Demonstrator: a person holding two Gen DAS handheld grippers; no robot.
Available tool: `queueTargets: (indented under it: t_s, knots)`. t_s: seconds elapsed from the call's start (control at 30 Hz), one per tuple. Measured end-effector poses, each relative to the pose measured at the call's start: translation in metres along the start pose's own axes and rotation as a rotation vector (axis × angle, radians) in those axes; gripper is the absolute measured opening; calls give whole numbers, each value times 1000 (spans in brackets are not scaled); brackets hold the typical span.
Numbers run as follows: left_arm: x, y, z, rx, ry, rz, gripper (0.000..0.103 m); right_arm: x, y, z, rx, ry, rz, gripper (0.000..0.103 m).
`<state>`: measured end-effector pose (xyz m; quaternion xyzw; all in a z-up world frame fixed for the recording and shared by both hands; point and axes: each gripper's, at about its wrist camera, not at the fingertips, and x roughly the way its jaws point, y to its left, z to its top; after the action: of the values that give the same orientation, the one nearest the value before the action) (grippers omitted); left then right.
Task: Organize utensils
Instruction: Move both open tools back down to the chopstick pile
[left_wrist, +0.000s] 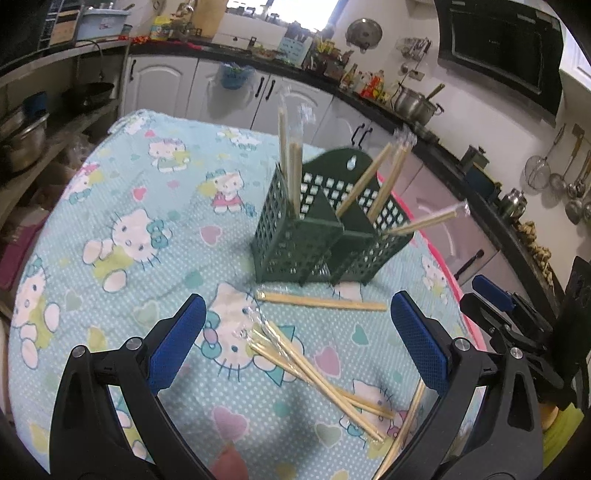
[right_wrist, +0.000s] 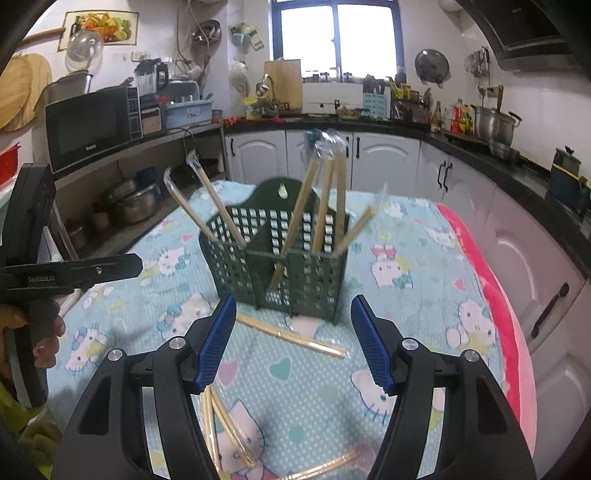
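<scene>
Cluttered kitchen, cartoon-print table (left_wrist: 122, 206). Both grippers (left_wrist: 297, 347) (right_wrist: 293, 341) spread wide, empty, above loose chopsticks (left_wrist: 317, 373) near front edge; next probably pinching a pair for green caddy (right_wrist: 280, 258).

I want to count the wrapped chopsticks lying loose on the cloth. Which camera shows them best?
The left wrist view: the crossed chopsticks and the single pair by the green basket lie in full view. In the right wrist view, the right gripper hides part of the pile.
</scene>
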<state>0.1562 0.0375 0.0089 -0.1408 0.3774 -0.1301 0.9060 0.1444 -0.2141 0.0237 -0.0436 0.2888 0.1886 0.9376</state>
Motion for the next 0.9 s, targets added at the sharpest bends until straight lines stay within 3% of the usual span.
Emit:
queueTargets:
  t_s: [0.37, 0.63, 0.9]
  knots:
    - [31, -4, -20, 28, 86, 21, 92, 11, -10, -34, 38, 105, -19, 65]
    - [56, 2, -25, 17, 144, 33, 78, 14, -20, -55, 74, 176, -39, 68]
    - [80, 8, -26, -1, 198, 40, 69, 13, -37, -78, 146, 261, -84, 68]
